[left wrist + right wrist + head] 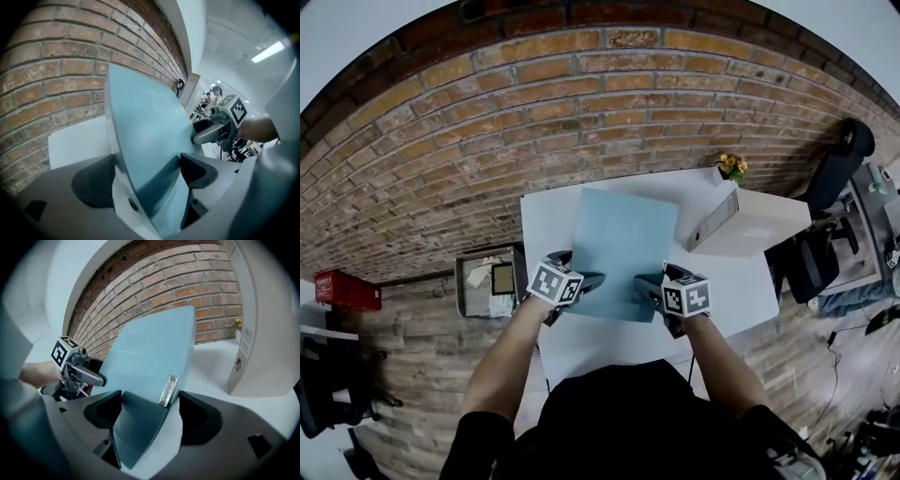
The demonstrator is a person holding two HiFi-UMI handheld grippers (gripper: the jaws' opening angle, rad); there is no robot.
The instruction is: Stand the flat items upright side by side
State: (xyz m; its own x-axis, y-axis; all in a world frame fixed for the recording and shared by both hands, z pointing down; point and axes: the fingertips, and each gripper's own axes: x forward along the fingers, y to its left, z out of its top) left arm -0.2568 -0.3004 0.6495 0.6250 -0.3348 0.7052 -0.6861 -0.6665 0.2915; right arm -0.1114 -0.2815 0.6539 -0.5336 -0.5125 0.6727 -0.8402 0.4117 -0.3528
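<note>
The left gripper [586, 280] and right gripper [649, 286] each have their fingers closed on an opposite edge of the blue folder [623, 246], held tilted over the bench [546, 220]. Beyond the right fingers, the white box file [752, 220] appears already upright. The folder is not yet stood beside it. Only the right gripper view shows the folder's metal spine tag [168, 391] beside one finger.

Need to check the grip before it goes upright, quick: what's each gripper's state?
Left gripper: closed on the blue binder.
Right gripper: closed on the same binder.
</note>
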